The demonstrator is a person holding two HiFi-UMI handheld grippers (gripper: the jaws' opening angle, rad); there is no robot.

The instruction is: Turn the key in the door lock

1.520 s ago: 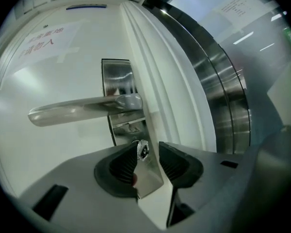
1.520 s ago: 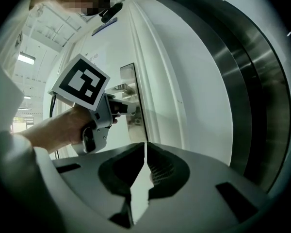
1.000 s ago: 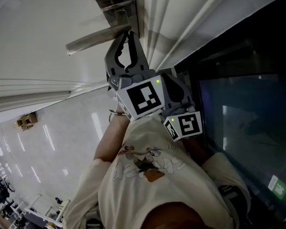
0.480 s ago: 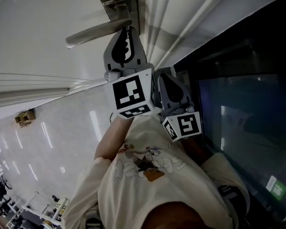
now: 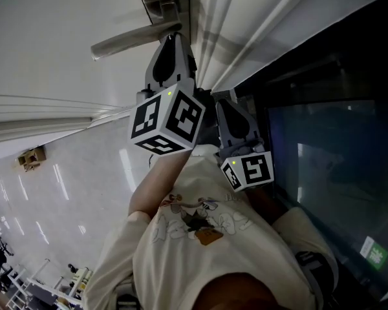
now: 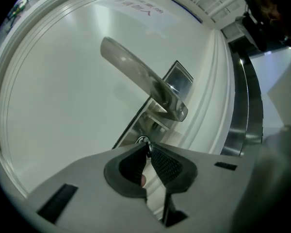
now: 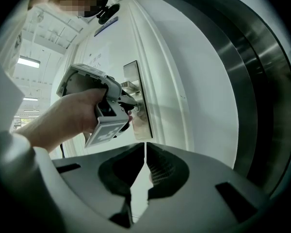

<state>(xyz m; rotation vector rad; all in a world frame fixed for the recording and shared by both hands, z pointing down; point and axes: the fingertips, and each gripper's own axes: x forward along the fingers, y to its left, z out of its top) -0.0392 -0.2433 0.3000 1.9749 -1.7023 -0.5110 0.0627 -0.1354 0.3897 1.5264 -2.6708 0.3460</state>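
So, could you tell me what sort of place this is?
Probably an indoor corridor or hall in an office-like building: a white door with a lever handle, a glossy tiled floor, and a panelled ceiling with strip lights.

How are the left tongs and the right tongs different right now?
The grey left tongs pinch the small metal key at the silver lock plate; the grey right tongs hold nothing. The left tongs reach the lock; the right tongs hang back from the white door. Both are shut and point at the door.
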